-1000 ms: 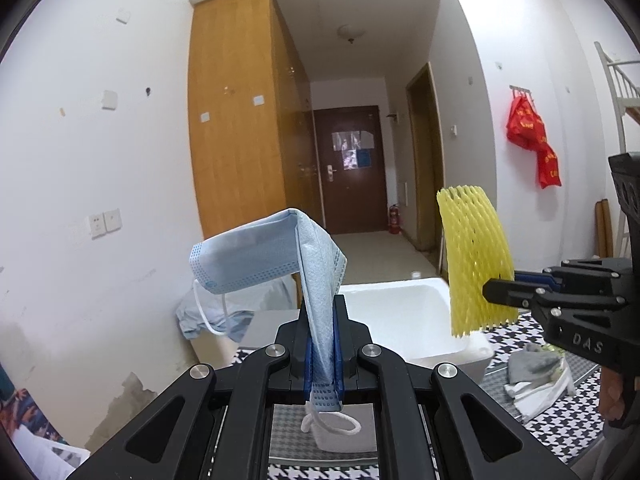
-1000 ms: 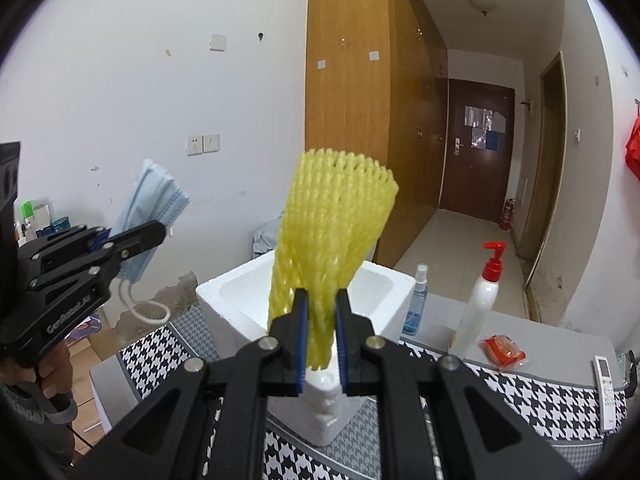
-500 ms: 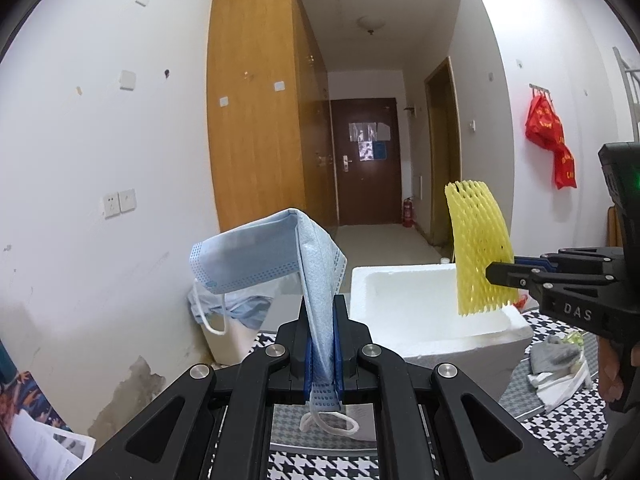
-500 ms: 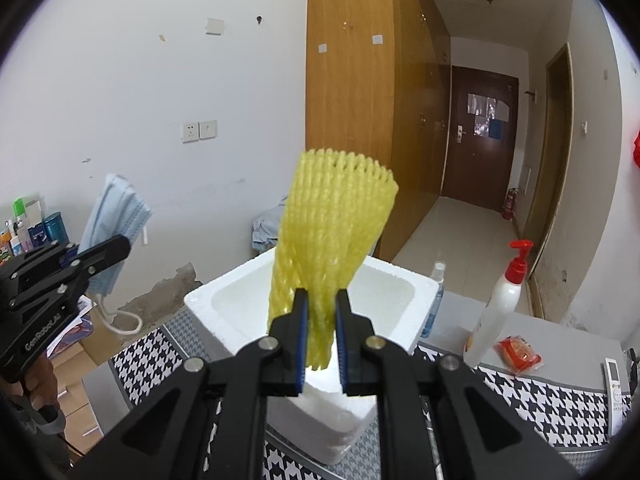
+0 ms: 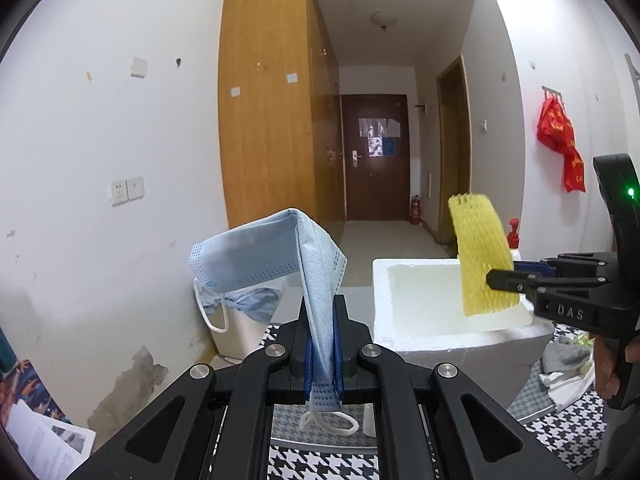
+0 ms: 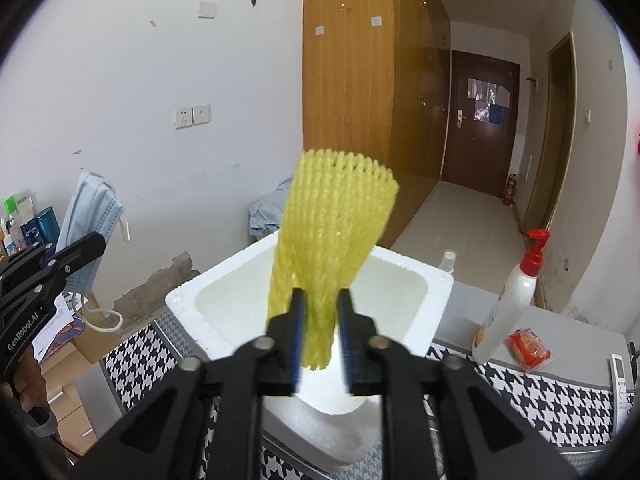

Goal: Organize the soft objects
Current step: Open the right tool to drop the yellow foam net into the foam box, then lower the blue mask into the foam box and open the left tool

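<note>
A blue face mask (image 5: 264, 252) stands folded over in my left gripper (image 5: 322, 308), which is shut on its lower end; an ear loop dangles below. In the right wrist view that mask (image 6: 90, 208) and the left gripper (image 6: 98, 246) sit at the left edge. A yellow foam net sleeve (image 6: 336, 232) stands upright between the jaws of my right gripper (image 6: 320, 300), which are opening; a thin gap shows beside the right pad. The sleeve hangs over the white foam box (image 6: 188, 300). From the left wrist, the sleeve (image 5: 478, 252) and right gripper (image 5: 500, 276) are above the box (image 5: 440, 344).
The box rests on a houndstooth cloth (image 6: 520, 392). To its right stand a pump bottle (image 6: 512, 300), a small spray bottle (image 6: 448, 260), a red packet (image 6: 528, 350) and a remote (image 6: 620, 376). Grey and white cloths (image 5: 568, 364) lie beside the box. A white bin (image 5: 244, 320) holds blue fabric.
The right jaws have parted around the yellow sleeve, which still stands between them. Both grippers have come closer to the foam box, which looks larger now.
</note>
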A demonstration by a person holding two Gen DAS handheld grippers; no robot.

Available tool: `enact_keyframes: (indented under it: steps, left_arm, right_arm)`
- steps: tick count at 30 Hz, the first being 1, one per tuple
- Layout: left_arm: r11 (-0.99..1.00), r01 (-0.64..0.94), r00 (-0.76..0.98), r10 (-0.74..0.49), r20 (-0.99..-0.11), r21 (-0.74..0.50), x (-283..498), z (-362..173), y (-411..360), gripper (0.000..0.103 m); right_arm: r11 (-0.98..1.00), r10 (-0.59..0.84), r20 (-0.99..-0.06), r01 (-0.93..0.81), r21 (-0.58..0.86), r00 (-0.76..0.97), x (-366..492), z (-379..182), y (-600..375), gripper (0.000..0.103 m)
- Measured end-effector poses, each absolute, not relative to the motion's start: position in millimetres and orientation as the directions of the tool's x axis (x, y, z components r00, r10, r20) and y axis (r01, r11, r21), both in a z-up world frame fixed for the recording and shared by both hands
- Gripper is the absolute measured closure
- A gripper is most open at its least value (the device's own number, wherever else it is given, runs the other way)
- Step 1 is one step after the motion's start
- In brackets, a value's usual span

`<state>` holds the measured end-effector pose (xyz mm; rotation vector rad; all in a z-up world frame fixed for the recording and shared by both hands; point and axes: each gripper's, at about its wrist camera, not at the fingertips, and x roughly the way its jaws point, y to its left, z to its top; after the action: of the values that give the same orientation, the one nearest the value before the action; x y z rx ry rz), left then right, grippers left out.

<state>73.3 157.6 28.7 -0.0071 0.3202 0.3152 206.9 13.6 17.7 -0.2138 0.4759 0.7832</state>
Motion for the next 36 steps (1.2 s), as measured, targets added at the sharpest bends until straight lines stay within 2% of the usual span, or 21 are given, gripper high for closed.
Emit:
enact_keyframes:
  steps: [1, 2, 6, 17, 23, 36]
  left_arm:
    - [0.951, -0.305, 0.900, 0.303, -0.313, 0.043, 73.9, 28.3, 157.9, 0.095]
    - [0.952, -0.303, 0.900, 0.302, -0.314, 0.045, 74.3, 27.9, 158.2, 0.095]
    - [0.954, -0.297, 0.902, 0.297, -0.313, 0.047, 75.4, 28.6, 157.1, 0.095]
    - [0.960, -0.272, 0.917, 0.278, -0.286, 0.063, 81.4, 39.9, 146.6, 0.095]
    - [0.967, -0.246, 0.924, 0.253, -0.288, 0.062, 89.1, 46.1, 138.4, 0.095]
    - [0.987, -0.147, 0.950, 0.161, -0.267, 0.072, 116.7, 65.4, 112.3, 0.095]
  right_arm:
    - [0.695, 0.625, -0.486, -0.719, -0.010, 0.611, 207.2, 17.6, 13.7, 0.049]
    - [0.696, 0.627, -0.482, -0.718, -0.007, 0.613, 207.5, 17.3, 12.7, 0.039]
    - [0.703, 0.625, -0.467, -0.711, -0.011, 0.626, 205.1, 19.1, 8.6, 0.033]
    - [0.728, 0.626, -0.429, -0.685, 0.023, 0.651, 198.1, 24.3, -13.6, 0.003]
    - [0.746, 0.607, -0.398, -0.666, -0.014, 0.688, 188.3, 27.4, -24.9, 0.003]
    - [0.782, 0.582, -0.381, -0.623, 0.020, 0.718, 191.0, 21.6, -59.2, 0.002]
